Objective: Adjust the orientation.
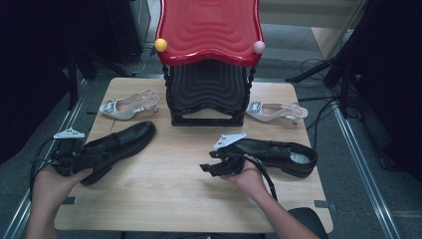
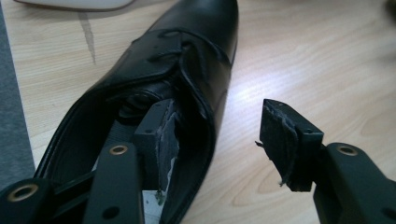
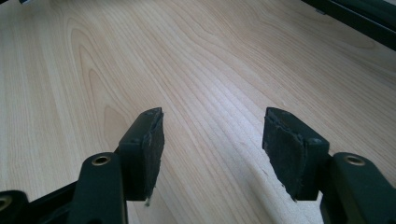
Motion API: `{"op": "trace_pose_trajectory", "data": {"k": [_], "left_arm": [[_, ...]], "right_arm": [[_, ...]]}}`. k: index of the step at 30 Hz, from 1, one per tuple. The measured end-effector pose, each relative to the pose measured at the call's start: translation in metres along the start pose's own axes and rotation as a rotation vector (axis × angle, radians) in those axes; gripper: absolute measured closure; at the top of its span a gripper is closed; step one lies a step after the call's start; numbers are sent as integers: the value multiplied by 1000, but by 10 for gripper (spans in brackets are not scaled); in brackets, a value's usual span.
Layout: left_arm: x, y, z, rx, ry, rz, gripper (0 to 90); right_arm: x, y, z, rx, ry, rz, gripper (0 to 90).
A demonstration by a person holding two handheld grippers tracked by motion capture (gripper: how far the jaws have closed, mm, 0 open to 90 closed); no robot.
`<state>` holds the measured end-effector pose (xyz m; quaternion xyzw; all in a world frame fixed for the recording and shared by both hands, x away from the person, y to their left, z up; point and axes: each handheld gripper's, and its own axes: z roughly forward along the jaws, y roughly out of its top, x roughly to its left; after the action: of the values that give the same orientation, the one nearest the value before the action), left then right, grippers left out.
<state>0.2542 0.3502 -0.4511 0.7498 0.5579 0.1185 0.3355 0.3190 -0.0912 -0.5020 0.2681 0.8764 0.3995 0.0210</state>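
Observation:
A black leather shoe (image 1: 124,142) lies at the table's left, toe pointing to the far right. My left gripper (image 1: 97,154) is at its heel end. In the left gripper view the gripper (image 2: 219,121) is open: one pad (image 2: 161,135) is inside the shoe (image 2: 196,42), the other pad (image 2: 285,140) is outside over bare wood, clear of the shoe's side wall between them. A second black shoe (image 1: 278,152) lies at the right. Just in front of it my right gripper (image 1: 206,167) points left, and it (image 3: 212,126) is open over bare wood with nothing between its pads.
A shoe rack with a red top shelf (image 1: 209,25) and a black lower shelf (image 1: 206,89) stands at the back middle of the wooden table (image 1: 174,199). A white slingback shoe (image 1: 127,105) lies left of it and another (image 1: 273,110) right of it.

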Motion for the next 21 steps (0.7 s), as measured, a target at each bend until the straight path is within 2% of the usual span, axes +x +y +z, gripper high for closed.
{"op": "trace_pose_trajectory", "data": {"k": [4,9,11,13,16,21], "left_arm": [[7,-3,-2,-17,-37,-31,506],[7,-5,-4,0,-22,-19,503],[10,-8,-3,36,13,-20,492],[11,-9,-2,37,16,-27,491],[11,-8,5,10,-27,-44,491],[2,2,27,28,-1,-23,505]], "right_arm": [[0,0,1,3,-5,-2,389],[0,0,0,5,-8,-2,388],[-1,0,-1,2,-10,1,388],[-2,0,-1,2,-10,5,388],[-2,0,-1,4,-10,3,388],[0,1,2,12,-5,-4,388]]}}
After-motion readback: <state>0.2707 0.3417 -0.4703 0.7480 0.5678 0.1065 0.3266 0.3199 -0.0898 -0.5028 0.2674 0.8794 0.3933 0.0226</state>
